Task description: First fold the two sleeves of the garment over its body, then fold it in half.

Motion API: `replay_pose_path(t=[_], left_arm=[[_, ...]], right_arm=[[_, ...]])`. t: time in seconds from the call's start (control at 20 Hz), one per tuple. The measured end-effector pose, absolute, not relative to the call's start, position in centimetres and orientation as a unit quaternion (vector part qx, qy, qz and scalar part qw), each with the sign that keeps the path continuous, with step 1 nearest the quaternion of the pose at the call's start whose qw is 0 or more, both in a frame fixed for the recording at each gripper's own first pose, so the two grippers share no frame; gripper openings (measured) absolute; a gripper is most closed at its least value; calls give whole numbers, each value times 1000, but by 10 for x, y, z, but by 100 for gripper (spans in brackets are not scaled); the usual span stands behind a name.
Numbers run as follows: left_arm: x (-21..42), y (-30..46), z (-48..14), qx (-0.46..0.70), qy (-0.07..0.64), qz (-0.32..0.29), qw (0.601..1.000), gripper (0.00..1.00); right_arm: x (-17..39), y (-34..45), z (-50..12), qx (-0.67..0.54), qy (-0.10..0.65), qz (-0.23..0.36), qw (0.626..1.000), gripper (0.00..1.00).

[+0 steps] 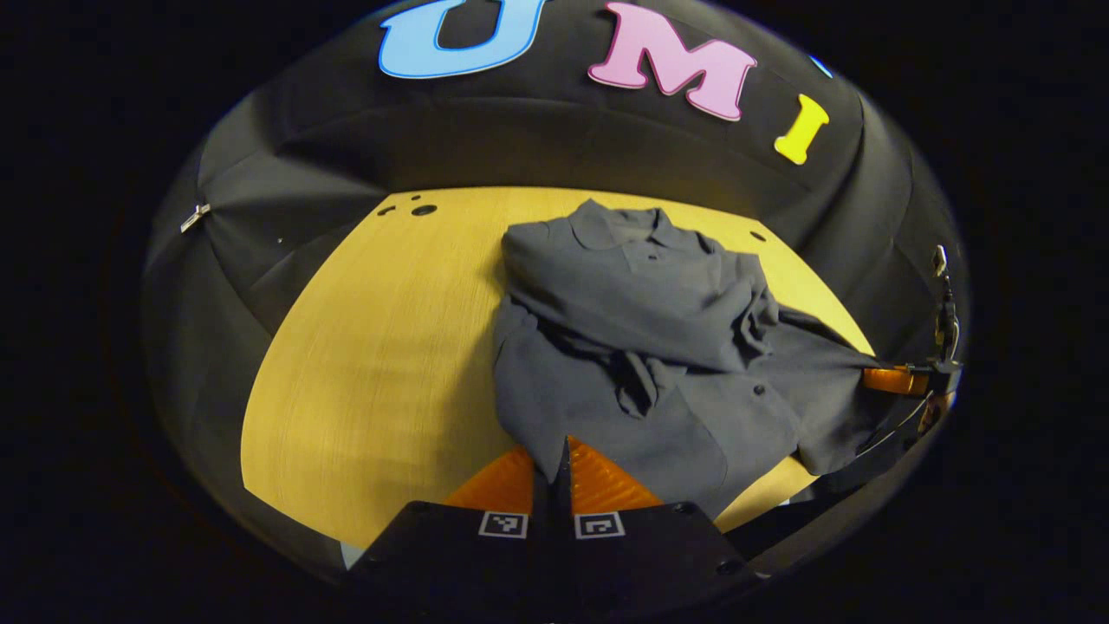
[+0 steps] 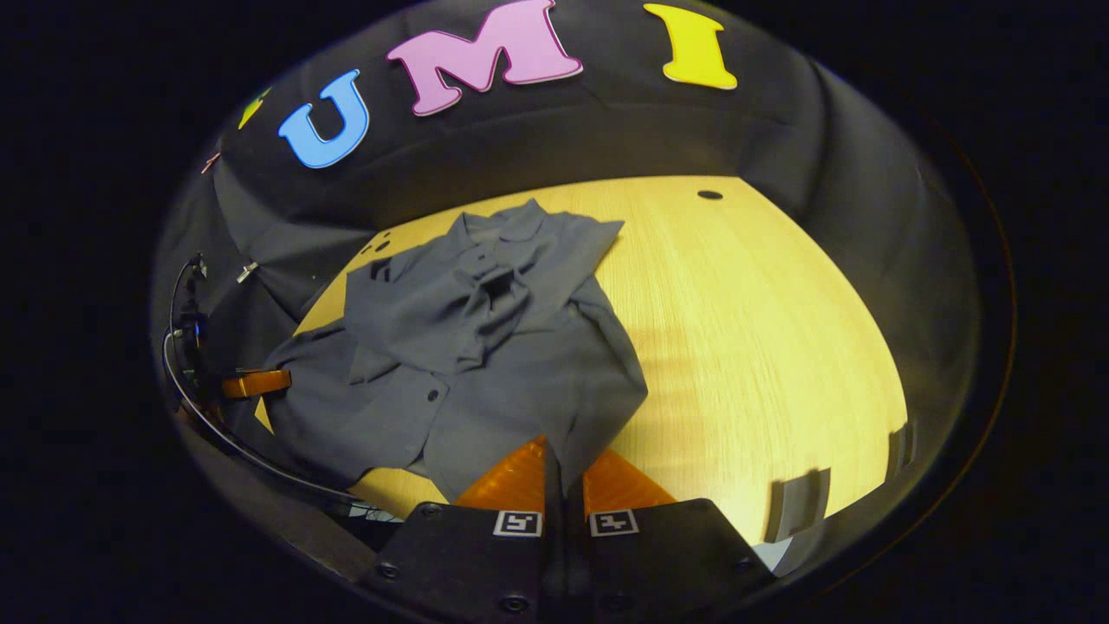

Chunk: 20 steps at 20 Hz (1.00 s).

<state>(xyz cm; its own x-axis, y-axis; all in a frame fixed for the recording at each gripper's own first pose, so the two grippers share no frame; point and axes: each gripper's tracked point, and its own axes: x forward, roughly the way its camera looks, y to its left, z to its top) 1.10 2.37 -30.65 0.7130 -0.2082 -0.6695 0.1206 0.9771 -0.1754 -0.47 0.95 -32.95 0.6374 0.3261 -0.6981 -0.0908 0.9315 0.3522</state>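
In the left gripper view, my left gripper stands at the bottom centre of the frame, and its two fingers are pressed together on the near hem of the grey shirt, so it is pinching the cloth. The shirt lies on the yellow wooden table, spreading from my fingers up toward the middle and the upper centre of the frame, where its collar points to the black booth wall. Both sleeves are lying across the body of the shirt, crumpled in the middle, with the button line visible below them. At the right edge of this view I see my other gripper, and the right corner of the hem is stretched toward it. In the right gripper view, my right gripper is at the bottom centre, and its fingers are also closed on the hem of the shirt, at the other corner. Here the shirt fills the left half of the table, and the collar is at the upper centre. This view shows the wide bare right part of the table, and the left gripper at the left edge touching the cloth, with a black cable curving beneath it.
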Motion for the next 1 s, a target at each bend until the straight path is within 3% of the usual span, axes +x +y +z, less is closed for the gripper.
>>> replay_pose_path(t=[0.4,1.0], left_arm=[[87,13,-227,-63,281,-99,952,5],[214,30,-187,-48,228,-74,970,5]], right_arm=[[80,10,-261,151,319,136,926,5],[208,-16,-253,127,284,109,944,5]])
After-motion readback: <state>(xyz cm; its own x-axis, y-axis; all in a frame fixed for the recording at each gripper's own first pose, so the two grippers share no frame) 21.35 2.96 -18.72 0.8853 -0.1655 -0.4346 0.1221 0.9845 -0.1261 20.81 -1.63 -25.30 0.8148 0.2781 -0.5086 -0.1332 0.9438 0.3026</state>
